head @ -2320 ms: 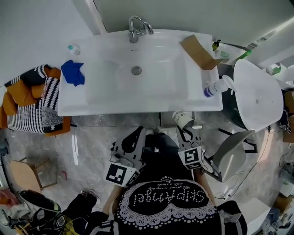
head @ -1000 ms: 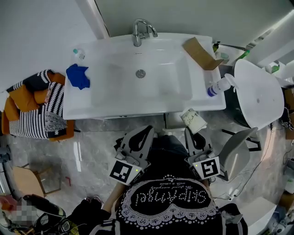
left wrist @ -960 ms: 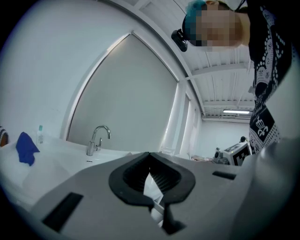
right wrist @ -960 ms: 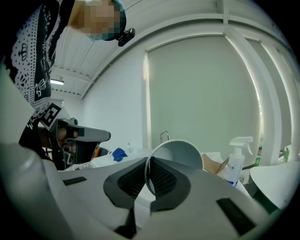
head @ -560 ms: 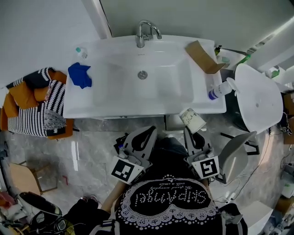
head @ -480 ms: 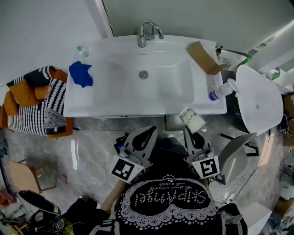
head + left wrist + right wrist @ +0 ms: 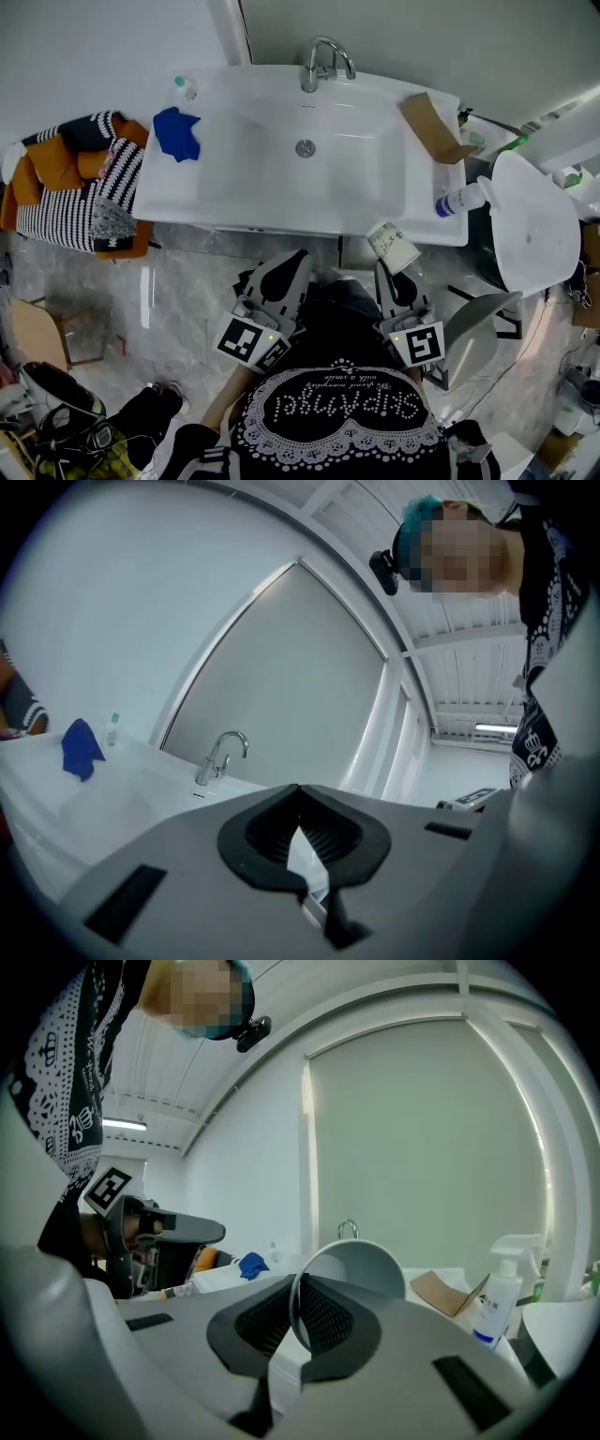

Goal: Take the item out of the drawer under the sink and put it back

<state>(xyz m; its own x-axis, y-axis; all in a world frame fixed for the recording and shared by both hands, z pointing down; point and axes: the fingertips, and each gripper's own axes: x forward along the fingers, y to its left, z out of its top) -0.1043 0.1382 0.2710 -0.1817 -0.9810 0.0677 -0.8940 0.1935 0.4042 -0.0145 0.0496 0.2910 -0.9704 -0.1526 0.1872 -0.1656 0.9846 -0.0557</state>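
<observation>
Your right hand-held gripper (image 7: 382, 267) pinches the rim of the paper cup (image 7: 393, 246). The cup is tilted just off the basin's (image 7: 187, 211) front edge, at 5 o'clock from the drain (image 7: 306, 147). The cardboard box (image 7: 431, 127) and spray bottle (image 7: 459, 199) lie at 1 to 2 o'clock from the cup, the blue cloth (image 7: 176, 133) well apart at 10. Your left hand-held gripper (image 7: 300, 254) is pressed together, empty. Only the right gripper view shows the cup wall between the pads (image 7: 323, 1321). The left gripper view shows the faucet (image 7: 220, 755) and cloth.

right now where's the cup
The cup is held in the right gripper, right of centre in the head view, just off the sink's front edge near the spray bottle.
</observation>
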